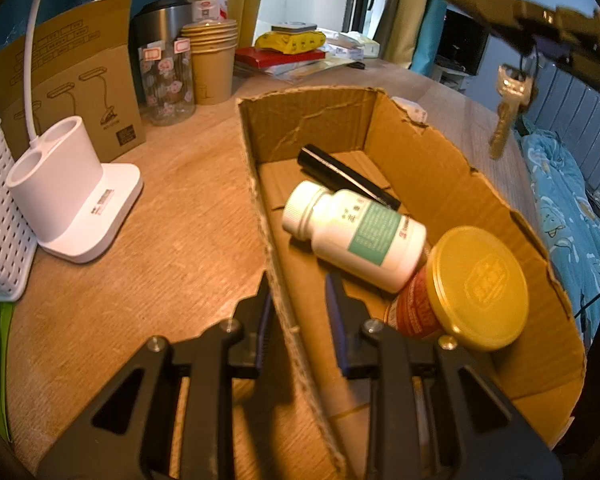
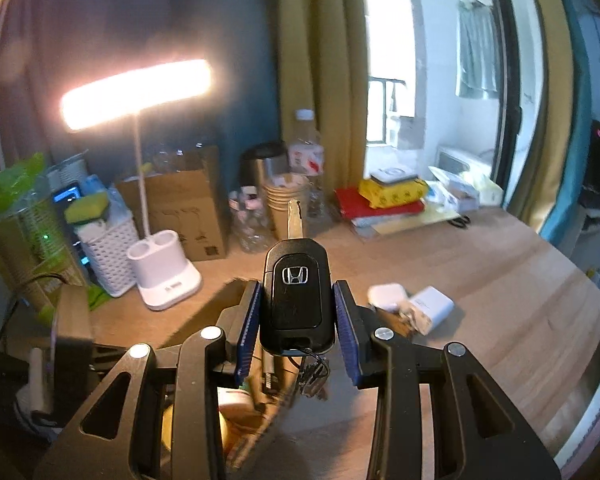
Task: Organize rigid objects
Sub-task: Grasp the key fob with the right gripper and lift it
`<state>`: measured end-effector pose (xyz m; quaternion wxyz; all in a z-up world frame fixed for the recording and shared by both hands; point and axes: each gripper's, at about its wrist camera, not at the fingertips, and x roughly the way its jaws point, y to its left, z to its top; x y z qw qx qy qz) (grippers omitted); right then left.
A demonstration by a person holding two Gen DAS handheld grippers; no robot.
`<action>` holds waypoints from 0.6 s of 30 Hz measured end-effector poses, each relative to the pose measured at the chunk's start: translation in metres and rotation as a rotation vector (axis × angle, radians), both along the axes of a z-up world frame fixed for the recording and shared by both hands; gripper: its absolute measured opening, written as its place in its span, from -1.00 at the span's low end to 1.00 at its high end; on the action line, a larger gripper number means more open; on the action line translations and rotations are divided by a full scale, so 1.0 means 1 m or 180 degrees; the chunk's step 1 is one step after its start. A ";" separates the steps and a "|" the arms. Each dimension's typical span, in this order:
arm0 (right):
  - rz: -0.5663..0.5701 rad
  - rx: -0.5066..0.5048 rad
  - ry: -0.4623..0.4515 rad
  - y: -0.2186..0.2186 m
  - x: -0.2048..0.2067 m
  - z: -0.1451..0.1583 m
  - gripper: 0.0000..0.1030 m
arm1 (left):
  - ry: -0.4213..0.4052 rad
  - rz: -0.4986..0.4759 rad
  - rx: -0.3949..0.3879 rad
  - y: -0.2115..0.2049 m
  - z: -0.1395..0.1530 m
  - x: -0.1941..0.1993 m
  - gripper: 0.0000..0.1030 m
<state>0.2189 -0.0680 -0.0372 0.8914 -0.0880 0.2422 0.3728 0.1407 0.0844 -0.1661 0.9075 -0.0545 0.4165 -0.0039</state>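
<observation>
Right gripper (image 2: 296, 312) pinching a black car key fob (image 2: 296, 292) between its 2 blue pads (image 2: 249, 320), 1 pad flat on each side, fob upright with the logo face toward the camera. Metal key blade (image 2: 295, 218) folded out and pointing away past the fingertips. Small key ring cluster (image 2: 312, 374) dangling under the fob's base, between the finger roots. Held well above the wooden desk (image 2: 480, 280), with a white case (image 2: 386, 295) and a white charger (image 2: 430, 307) lying on the desk beyond the right finger.

Left gripper (image 1: 298, 312) nearly closed astride the near-left wall of the cardboard box (image 1: 440, 184): 1 finger outside, 1 inside; whether the pads press the wall, cannot tell. Inside the box: a white pill bottle (image 1: 356, 236) on its side, a gold-lidded jar (image 1: 476, 288) touching it, a black pen-like tube (image 1: 340, 174) behind. In the left view, brass keys (image 1: 504, 120) hanging high over the box's far-right side.
</observation>
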 end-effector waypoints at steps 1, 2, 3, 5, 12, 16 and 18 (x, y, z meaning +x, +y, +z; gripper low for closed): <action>0.0020 0.0004 -0.0010 0.003 -0.001 0.001 -0.26 | 0.0000 0.0000 0.0000 0.000 0.000 0.000 -0.49; 0.0053 0.0009 -0.0024 0.006 -0.004 0.003 -0.26 | 0.0000 0.0000 -0.0001 0.000 0.000 0.000 -0.48; 0.0078 0.0007 -0.0029 0.008 -0.005 0.004 -0.26 | 0.0000 0.0001 0.0000 0.000 0.000 0.000 -0.48; 0.0180 0.0032 -0.0021 0.015 -0.007 0.006 -0.26 | 0.0000 0.0001 0.0000 0.000 0.000 0.000 -0.48; 0.0271 0.0033 0.0024 0.029 -0.007 0.003 -0.26 | 0.0000 0.0000 -0.0001 0.000 0.000 0.000 -0.48; 0.0315 0.0023 0.0059 0.035 -0.008 -0.001 -0.26 | 0.0001 0.0001 -0.0005 0.000 0.000 0.000 -0.48; 0.0320 0.0009 0.0106 0.039 -0.006 -0.007 -0.26 | 0.0001 0.0001 -0.0006 0.000 0.000 0.000 -0.48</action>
